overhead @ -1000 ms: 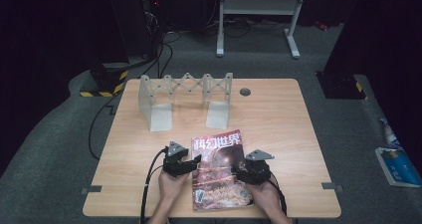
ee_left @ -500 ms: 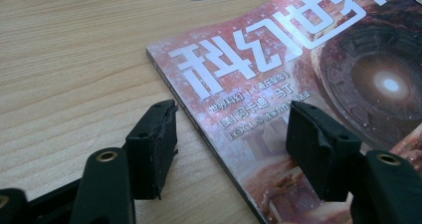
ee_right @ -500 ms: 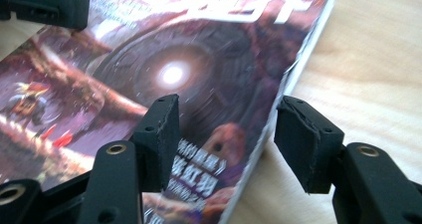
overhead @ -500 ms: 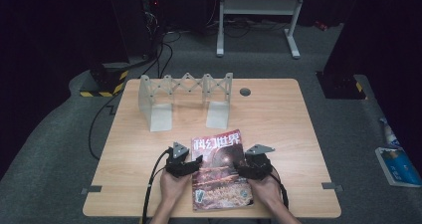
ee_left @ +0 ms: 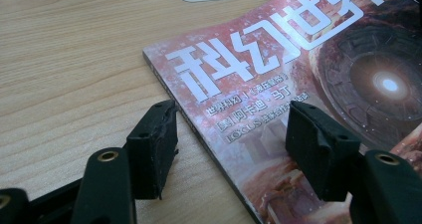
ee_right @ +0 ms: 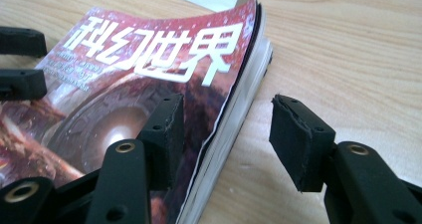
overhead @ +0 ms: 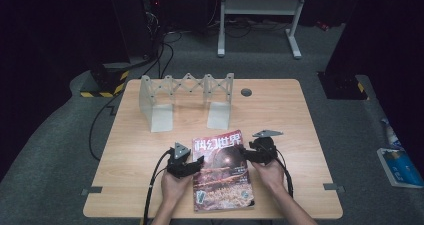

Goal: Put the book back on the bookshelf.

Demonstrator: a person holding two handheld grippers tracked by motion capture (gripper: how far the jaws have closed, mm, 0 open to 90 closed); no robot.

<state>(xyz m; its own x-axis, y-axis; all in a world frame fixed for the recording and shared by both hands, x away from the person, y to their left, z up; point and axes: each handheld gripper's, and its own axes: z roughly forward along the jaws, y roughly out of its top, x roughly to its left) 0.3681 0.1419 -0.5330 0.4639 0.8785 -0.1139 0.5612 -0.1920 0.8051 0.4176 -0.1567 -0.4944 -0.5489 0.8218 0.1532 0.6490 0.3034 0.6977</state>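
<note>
We hold both grippers open astride the magazine (overhead: 221,170) edges. The left gripper (overhead: 199,164) grips nothing; the right gripper (overhead: 242,151) jaws have just been closing, pads clear

The magazine (overhead: 222,170) between the two claws has a deep red and rust-brown cover speckled with pale flecks, large white characters across its top, and a dark round shape with a bright white-blue glow at its centre; its page edges beside the right claw (ee_right: 226,134) are white. Both the right claw and the left claw (ee_left: 231,144) are matt black, with small brass-coloured rivets on the jaws. The desk (overhead: 300,115) under them is light wood with a fine straight grain. Beyond the claws stands a pale grey folding rack (overhead: 187,97).
</note>
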